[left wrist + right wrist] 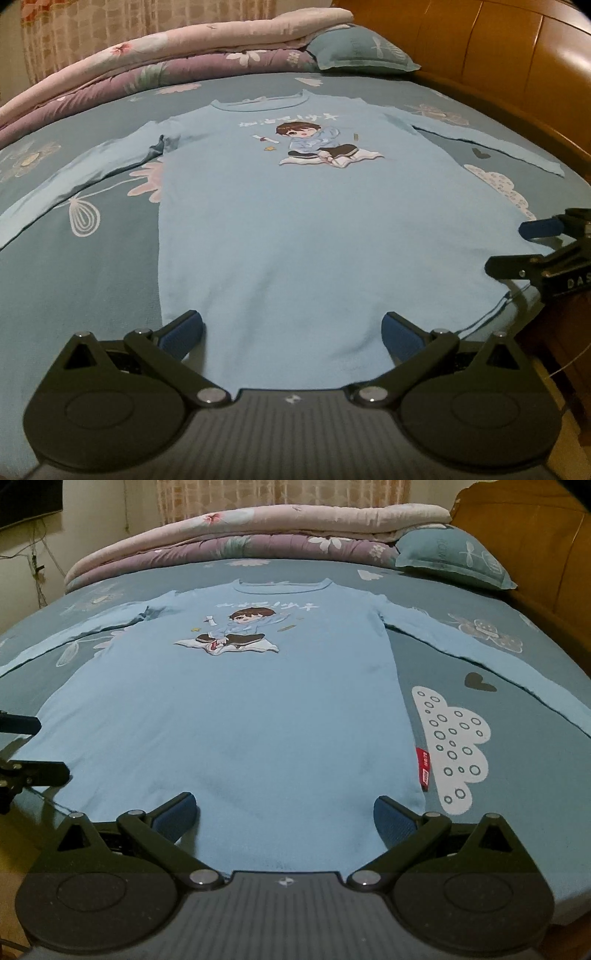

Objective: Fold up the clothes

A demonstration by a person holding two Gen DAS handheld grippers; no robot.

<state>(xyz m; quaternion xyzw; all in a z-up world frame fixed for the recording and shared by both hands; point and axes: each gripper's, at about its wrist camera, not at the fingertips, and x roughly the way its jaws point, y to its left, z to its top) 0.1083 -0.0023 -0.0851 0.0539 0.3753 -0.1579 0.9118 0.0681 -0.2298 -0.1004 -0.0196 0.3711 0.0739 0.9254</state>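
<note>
With the long-sleeve shirt (pixel 266 229) flat on the bed (pixel 74 277), collar far, left gripper (pixel 291 332) and right gripper (pixel 286 810) hang released at its hem.

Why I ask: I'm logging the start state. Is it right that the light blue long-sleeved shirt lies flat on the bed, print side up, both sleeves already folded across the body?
Not quite. The shirt lies flat on the bed, print side up, but both sleeves are spread out to the sides, not folded. The right wrist view shows it.
</note>
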